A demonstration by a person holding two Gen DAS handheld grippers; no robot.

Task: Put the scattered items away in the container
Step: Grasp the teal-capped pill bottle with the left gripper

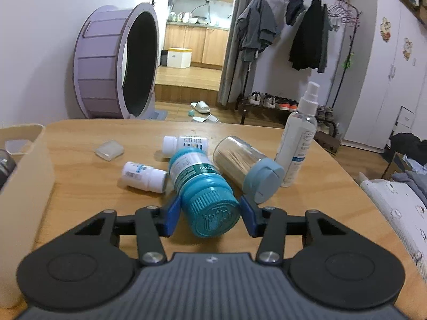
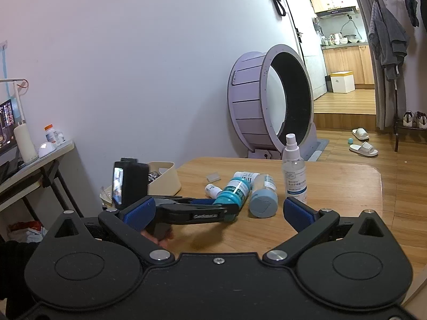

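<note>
Our left tongs sit around the cap end of the teal bottle, one blue pad on each side of the ribbed cap. The left pad looks pressed against the bottle's shoulder and the right pad lies at the cap's edge, so we judge the bottle gripped or very nearly so; the last sliver of contact on the right is hard to confirm. The bottle lies on its side on the wooden table, its long axis running straight away from the tongs, cap toward us and base pointing at the far edge. That lines the jaws across its width, which is what a clean lift needs.

Our right tongs hang released and empty, pads spread wide, set back from the cluster and looking over it from the side. The left hand is plainly the nearer one to the bottle.

Beside the bottle on its right lies a jar of cotton swabs, close enough that its grey-blue lid almost meets the right pad. Two small white pill bottles lie on the left and behind. A spray bottle stands upright farther right.

The cream bin stands at the table's left edge, so the carry goes leftward, over the nearer white bottle.
</note>
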